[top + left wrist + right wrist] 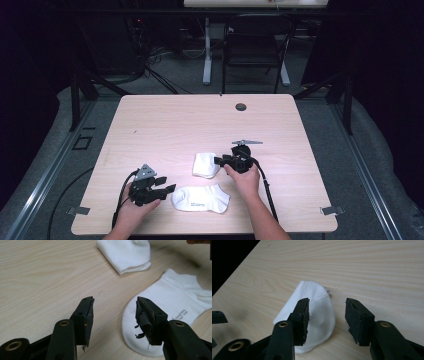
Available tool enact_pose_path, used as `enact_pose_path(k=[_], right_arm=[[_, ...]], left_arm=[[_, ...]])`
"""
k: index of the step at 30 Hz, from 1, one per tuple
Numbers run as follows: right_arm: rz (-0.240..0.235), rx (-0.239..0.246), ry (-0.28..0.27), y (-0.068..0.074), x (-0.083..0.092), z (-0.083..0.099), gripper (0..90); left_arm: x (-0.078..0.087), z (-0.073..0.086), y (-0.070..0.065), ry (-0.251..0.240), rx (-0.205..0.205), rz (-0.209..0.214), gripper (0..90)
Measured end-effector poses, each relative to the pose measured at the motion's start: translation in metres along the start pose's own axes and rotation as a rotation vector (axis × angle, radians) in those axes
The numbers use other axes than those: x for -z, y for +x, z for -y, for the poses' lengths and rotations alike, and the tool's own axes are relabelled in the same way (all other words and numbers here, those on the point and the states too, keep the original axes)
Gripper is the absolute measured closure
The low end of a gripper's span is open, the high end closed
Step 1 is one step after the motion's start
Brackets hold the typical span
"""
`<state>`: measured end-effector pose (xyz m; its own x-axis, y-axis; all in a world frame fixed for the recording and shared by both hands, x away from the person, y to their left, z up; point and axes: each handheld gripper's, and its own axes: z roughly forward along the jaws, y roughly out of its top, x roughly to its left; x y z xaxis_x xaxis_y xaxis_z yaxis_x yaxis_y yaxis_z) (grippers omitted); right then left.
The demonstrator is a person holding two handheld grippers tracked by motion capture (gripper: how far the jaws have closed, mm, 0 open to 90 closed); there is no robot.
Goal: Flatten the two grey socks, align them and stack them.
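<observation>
Two white socks on the bench, both claws empty.
Right claw gapes just right of the folded sock; left claw, wide too, faces the flat sock.

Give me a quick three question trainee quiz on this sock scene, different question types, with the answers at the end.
1. How many white socks lie on the table?
2. True or false: the right claw is clamped on the folded sock.
3. Which sock lies nearer the left claw: A, the folded one, or B, the flat sock with printed lettering?

Key: 1. Two. 2. False, its jaws stand open, nothing pressed between them. 3. B.
</observation>
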<state>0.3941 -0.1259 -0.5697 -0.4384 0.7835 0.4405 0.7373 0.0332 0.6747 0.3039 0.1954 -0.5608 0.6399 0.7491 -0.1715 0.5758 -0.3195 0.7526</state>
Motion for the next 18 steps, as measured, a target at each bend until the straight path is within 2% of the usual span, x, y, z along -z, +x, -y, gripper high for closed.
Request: enact_pose_path(k=[4,8,14,18], right_arm=[[-0.014,0.005,0.028,0.002,-0.009,0.002,53.5],[-0.027,0.030,0.033,0.009,-0.009,0.002,61.1],[0.023,0.100,0.042,0.020,-0.001,0.002,77.5],[0.056,0.140,0.052,0.026,0.001,0.002,81.7]], left_arm=[[0.000,0.000,0.001,-0.006,0.002,-0.003,48.7],[0.002,0.000,0.002,-0.009,0.007,-0.007,48.7],[0.001,0.000,0.002,-0.007,0.003,-0.012,48.7],[0.001,0.000,0.001,-0.008,0.000,-0.013,48.7]])
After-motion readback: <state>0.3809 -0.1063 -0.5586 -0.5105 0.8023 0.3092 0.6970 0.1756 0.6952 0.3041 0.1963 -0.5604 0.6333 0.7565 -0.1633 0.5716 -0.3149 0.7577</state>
